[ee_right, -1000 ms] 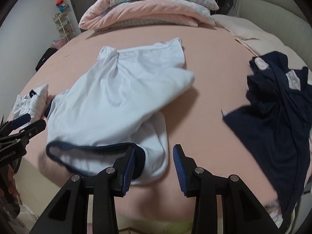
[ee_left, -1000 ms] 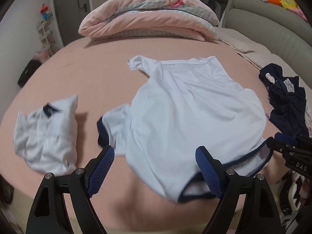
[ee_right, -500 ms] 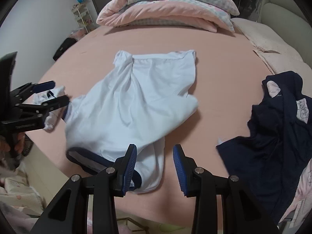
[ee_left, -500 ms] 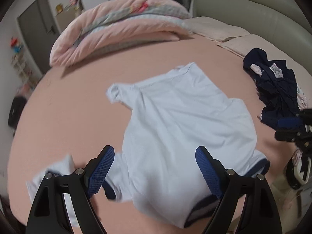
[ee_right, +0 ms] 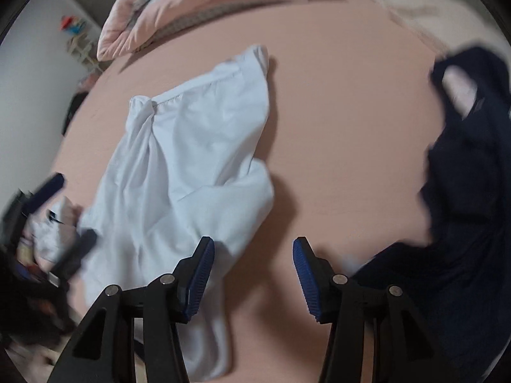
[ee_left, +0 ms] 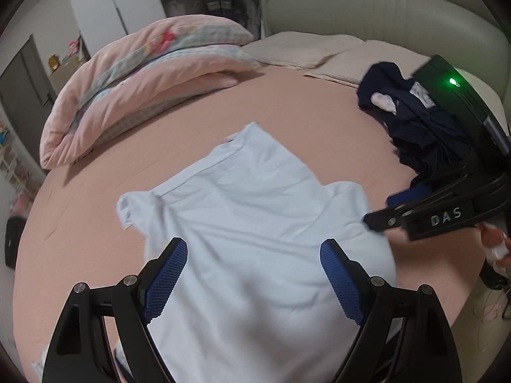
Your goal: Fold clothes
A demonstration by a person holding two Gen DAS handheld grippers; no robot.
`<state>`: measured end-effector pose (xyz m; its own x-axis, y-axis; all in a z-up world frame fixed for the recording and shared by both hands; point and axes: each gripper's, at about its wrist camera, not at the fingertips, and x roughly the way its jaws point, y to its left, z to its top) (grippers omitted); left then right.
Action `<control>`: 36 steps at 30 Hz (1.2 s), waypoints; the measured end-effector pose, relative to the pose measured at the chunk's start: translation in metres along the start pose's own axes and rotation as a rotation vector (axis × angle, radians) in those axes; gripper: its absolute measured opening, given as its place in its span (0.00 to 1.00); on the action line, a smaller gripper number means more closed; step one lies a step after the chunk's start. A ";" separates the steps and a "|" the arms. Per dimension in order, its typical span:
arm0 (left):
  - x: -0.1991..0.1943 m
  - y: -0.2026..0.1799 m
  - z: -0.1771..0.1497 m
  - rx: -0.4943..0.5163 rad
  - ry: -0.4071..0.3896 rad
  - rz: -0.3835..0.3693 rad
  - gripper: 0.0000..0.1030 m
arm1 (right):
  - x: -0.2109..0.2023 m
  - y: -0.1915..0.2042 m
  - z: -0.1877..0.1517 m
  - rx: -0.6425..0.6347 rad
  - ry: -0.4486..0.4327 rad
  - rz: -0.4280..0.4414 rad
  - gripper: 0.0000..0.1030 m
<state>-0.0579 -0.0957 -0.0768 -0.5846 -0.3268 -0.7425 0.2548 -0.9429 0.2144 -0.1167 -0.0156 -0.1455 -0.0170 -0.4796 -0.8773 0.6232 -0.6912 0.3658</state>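
White shirt (ee_left: 255,223) lay mid-frame on pink bed (ee_left: 303,102) in left view, left gripper (ee_left: 252,277) apart over it. Right view: right gripper (ee_right: 252,274) opening (nothing clamped), shirt centre-left, navy garment (ee_right: 472,175) right.

pink quilt (ee_left: 150,86) | beige pillows (ee_left: 306,51) | padded headboard (ee_left: 367,3) | grey door (ee_left: 22,86)

My left gripper (ee_left: 254,282) is black, its two angular fingers faced with dimpled blue pads (ee_left: 167,277) and pinned by silver screws. My right gripper (ee_right: 252,279), lower centre of its frame, matches, with ribbed blue pads; seen from the left camera, its black body carries white letters "DAS" and a green light
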 end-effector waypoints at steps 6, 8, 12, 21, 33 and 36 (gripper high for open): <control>0.006 -0.013 0.002 -0.025 0.015 -0.050 0.83 | 0.008 -0.007 0.003 0.006 0.047 -0.008 0.49; 0.008 -0.019 0.001 -0.025 0.025 -0.068 0.83 | 0.011 -0.008 0.007 -0.020 0.120 -0.029 0.49; 0.012 -0.030 -0.001 -0.022 0.044 -0.100 0.83 | 0.013 -0.015 0.013 0.019 0.203 -0.022 0.49; 0.023 -0.040 -0.016 -0.003 0.095 -0.080 0.83 | 0.022 -0.018 0.009 0.217 0.076 0.002 0.27; 0.069 -0.036 -0.036 -0.117 0.263 -0.257 0.99 | 0.048 0.005 0.017 0.111 0.155 -0.108 0.09; 0.078 -0.036 -0.042 -0.136 0.293 -0.283 1.00 | 0.049 -0.003 0.020 0.154 0.174 -0.064 0.08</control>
<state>-0.0801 -0.0842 -0.1694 -0.4077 -0.0060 -0.9131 0.2267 -0.9693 -0.0949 -0.1347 -0.0478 -0.1838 0.0907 -0.3408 -0.9357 0.4982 -0.7981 0.3390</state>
